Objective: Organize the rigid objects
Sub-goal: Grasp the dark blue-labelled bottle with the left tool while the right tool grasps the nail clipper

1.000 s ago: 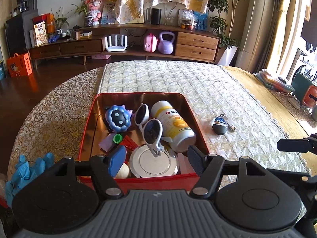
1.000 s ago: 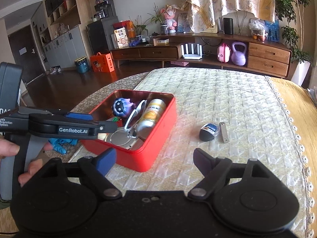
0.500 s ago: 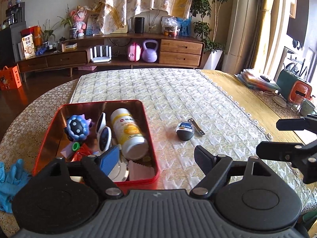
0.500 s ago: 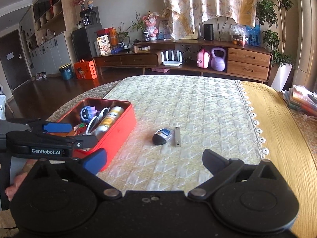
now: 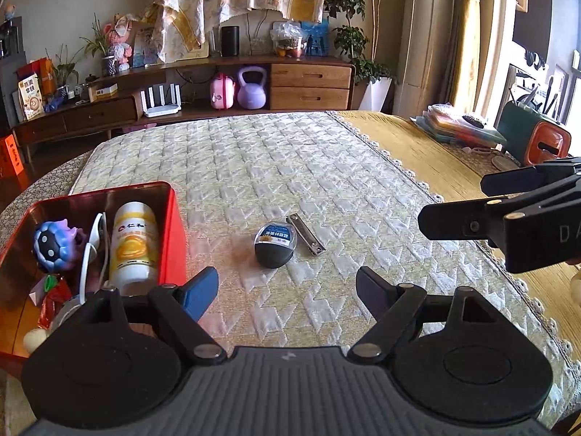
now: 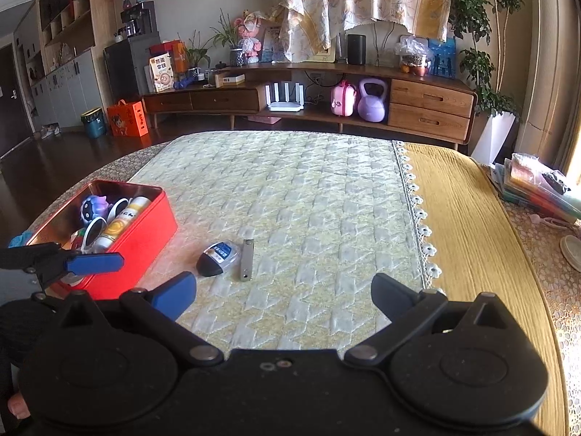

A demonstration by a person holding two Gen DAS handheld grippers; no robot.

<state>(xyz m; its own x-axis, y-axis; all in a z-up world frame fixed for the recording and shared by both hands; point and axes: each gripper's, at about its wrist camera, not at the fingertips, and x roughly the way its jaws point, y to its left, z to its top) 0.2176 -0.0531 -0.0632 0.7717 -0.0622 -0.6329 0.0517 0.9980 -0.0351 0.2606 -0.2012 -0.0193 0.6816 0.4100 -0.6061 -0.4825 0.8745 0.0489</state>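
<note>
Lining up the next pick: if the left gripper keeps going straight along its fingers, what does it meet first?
Most likely the small dark case lying on the quilted mat, nail clipper just beside it. The left gripper is open and empty; depth is uncertain.

Red tin point(image 5: 174, 218) at 9 o'clock; inside, white bottle point(image 5: 133, 243) with yellow-orange label, blue-purple toy point(image 5: 54, 245)
Black case point(image 5: 275, 245), blue label, centre; silver nail clipper point(image 5: 305, 234) just at its 3 o'clock
Cream quilted cloth point(image 5: 272, 167); mustard cloth point(image 6: 468, 218) at 3 o'clock, white lace edge
</note>
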